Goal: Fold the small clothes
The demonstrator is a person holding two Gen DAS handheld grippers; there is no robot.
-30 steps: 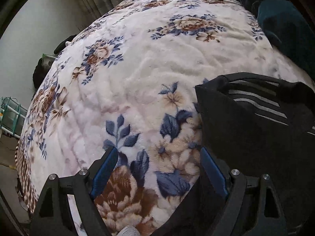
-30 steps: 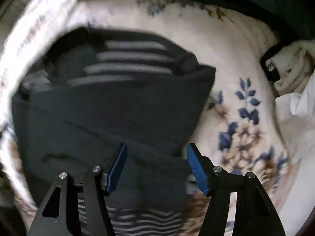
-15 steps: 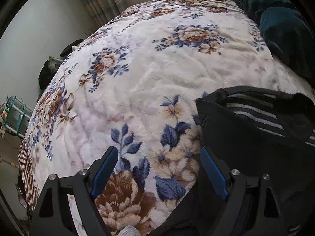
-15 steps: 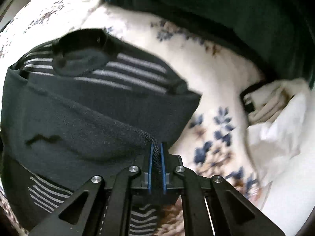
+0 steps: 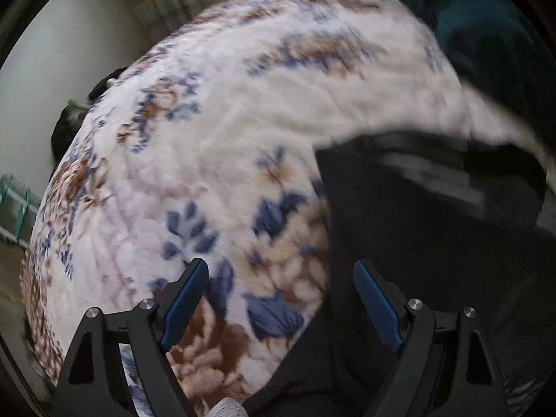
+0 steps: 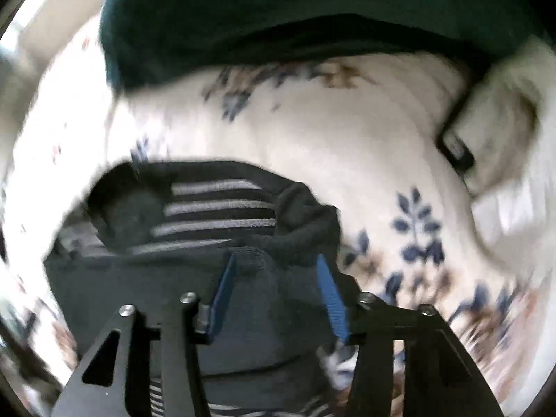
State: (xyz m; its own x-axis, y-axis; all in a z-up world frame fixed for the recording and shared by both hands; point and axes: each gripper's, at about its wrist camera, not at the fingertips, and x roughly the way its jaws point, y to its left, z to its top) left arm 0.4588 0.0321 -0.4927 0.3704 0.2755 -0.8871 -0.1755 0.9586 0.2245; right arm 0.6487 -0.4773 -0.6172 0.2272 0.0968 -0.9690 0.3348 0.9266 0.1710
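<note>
1. Right up close in the right wrist view, the right gripper (image 6: pixel 274 295) has just been opening its jaws; they stand about halfway apart, with a bunched fold of the dark striped sweater (image 6: pixel 215 205) between the blue pads (image 6: pixel 332 299), and no pad can be seen pressing on it.
2. That reads as a release: one flap looks laid over, and the rumpled lump at the gripper's twelve o'clock is what was let go.
3. In the left wrist view, the left gripper (image 5: pixel 274 299) is spread wide and holds nothing. It hangs over the flowered blanket (image 5: pixel 243 146), the sweater's left edge (image 5: pixel 399 243) running under its right-hand finger (image 5: pixel 377 307).
4. The sweater lies flat on the blanket, collar and grey stripes towards twelve o'clock in the right view, a striped hem showing at six.
5. Further out, at two o'clock in the right view, a cream garment (image 6: pixel 497 128) waits well apart; at twelve o'clock lies a dark teal blanket (image 6: pixel 278 10).
6. Judged from this, the fold is partway done. The next move calls for the left gripper to close on the near left edge and carry it across, and for smoothing that lump, which could spoil the fold.
</note>
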